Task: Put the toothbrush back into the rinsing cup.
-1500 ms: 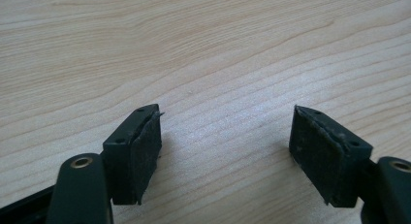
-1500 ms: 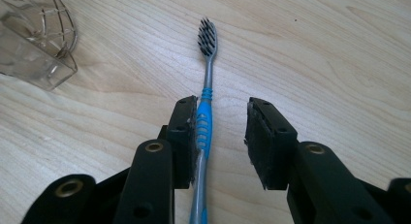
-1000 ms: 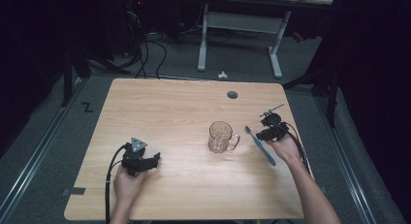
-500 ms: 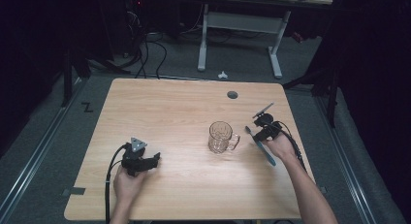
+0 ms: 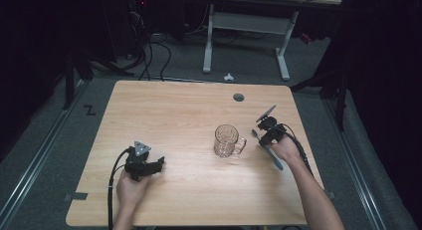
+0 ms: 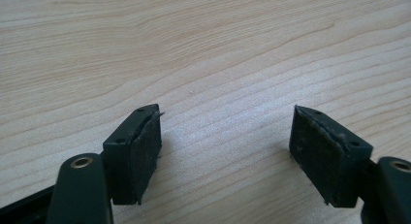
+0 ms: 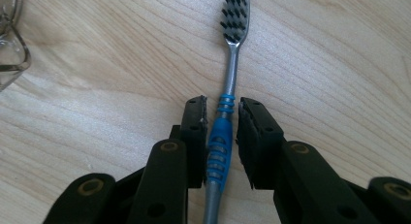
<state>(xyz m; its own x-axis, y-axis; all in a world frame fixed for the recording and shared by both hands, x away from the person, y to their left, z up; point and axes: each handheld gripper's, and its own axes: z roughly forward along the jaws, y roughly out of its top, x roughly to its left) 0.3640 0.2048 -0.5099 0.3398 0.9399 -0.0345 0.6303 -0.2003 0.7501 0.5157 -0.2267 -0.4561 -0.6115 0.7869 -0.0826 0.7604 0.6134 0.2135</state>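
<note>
A toothbrush (image 7: 233, 64) with a grey and blue handle and dark bristles lies flat on the wooden table (image 5: 174, 110), right of a clear glass mug (image 5: 226, 140). My right gripper (image 7: 221, 105) is lowered over the handle with one jaw on each side. Its jaws have just been closing, and a thin gap still shows beside the blue grip. In the high view the right gripper (image 5: 266, 142) sits over the toothbrush (image 5: 273, 159). My left gripper (image 5: 160, 163) rests near the table's front left. Its jaws (image 6: 225, 122) stand wide open over bare wood.
The mug's handle points right, toward the toothbrush, and its edge (image 7: 9, 40) shows at the upper left of the right gripper view. A round cable hole (image 5: 239, 97) sits near the table's far edge. Behind the table stand a white desk frame (image 5: 246, 26) and floor cables.
My right gripper has moved slightly left and down onto the toothbrush handle. The left gripper, the mug and the toothbrush have stayed in place.
</note>
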